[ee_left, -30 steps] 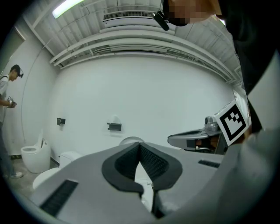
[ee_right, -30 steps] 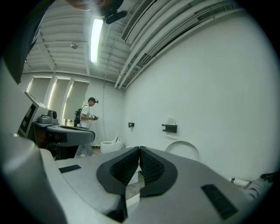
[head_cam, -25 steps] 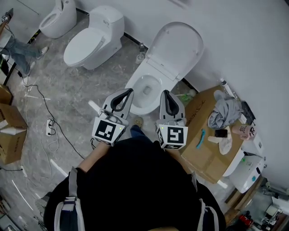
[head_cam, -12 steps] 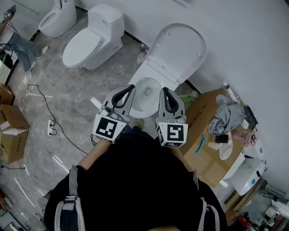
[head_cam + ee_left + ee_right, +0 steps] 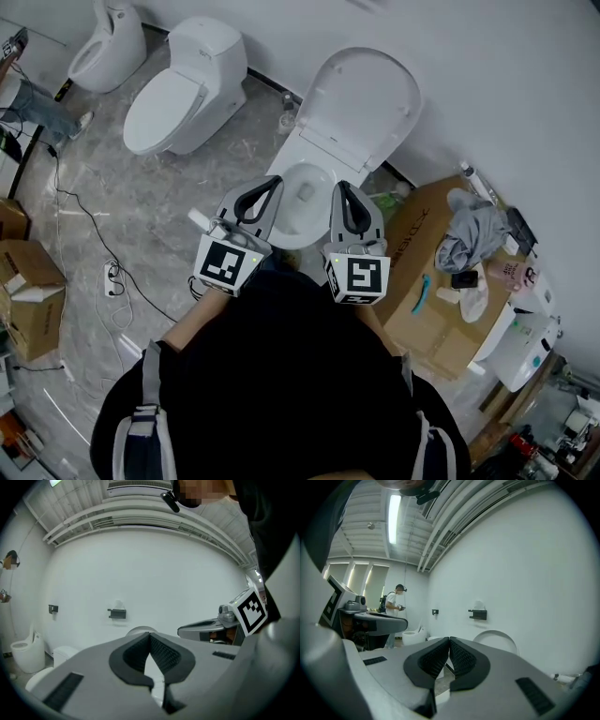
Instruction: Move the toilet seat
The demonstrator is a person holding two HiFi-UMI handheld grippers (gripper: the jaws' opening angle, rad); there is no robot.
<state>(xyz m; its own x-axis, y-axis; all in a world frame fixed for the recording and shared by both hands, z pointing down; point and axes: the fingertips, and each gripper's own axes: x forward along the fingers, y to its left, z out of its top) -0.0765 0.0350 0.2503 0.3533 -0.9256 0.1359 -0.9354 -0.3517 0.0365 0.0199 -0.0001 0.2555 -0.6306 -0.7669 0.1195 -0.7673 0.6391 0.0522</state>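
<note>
Head view: left gripper [image 5: 271, 186] and right gripper [image 5: 340, 188] sit side by side at centre, both closed and empty, tips flanking the bowl [image 5: 305, 192] in frame. Seat [image 5: 361, 103] is up: a glossy white oval against the wall, upper centre. Cardboard box [image 5: 427, 272] at right. Gripper views only: ribbed black pads [image 5: 440, 658] meeting, black wall bracket [image 5: 478, 614], person [image 5: 396, 603] far left. Left gripper view catches the right gripper at its right edge.
</note>
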